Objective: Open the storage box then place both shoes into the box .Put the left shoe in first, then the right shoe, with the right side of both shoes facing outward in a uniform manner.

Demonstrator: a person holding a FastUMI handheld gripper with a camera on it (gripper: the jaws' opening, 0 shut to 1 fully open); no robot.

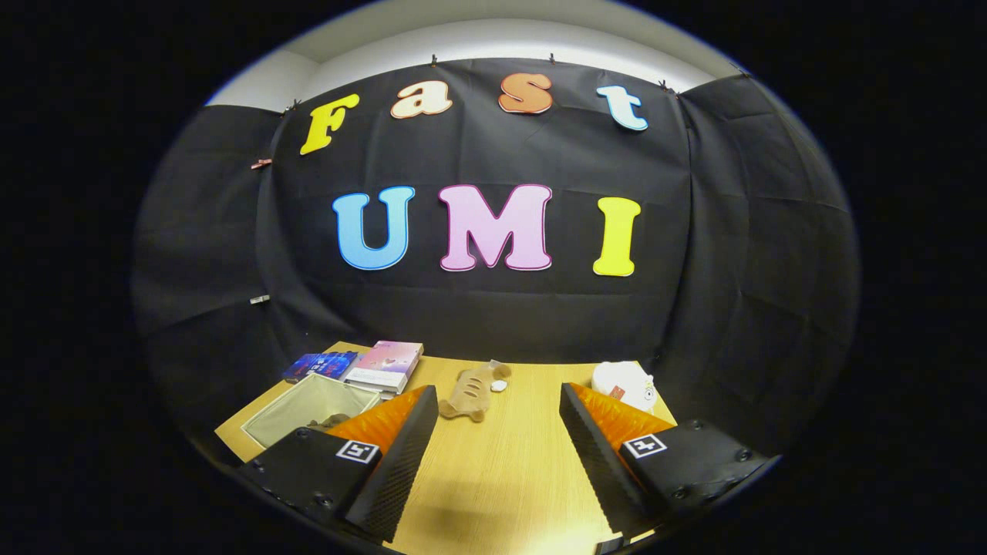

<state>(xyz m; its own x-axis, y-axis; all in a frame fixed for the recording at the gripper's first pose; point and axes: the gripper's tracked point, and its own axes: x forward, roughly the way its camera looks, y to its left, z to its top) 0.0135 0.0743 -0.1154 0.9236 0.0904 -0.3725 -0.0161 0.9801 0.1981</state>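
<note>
1. The tongs [493, 462] stand spread wide over bare worktop [501, 478], holding nothing.
2. The storage box [308, 408] sits open beside the left finger, books [383, 366] just beyond it.
3. A plush toy [470, 393] lies ahead.

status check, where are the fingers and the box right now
Gripper open, fingers apart over bare table, holding nothing. Storage box open-topped, beyond one finger. Plush toy just ahead between the fingers; books behind the box.

On the counter [509, 462], the open storage box [308, 405] sits left; books [362, 366] lie behind it. A plush toy [472, 393] lies mid-counter, beyond the spread tongs [493, 455], another plush [623, 384] far right.
</note>
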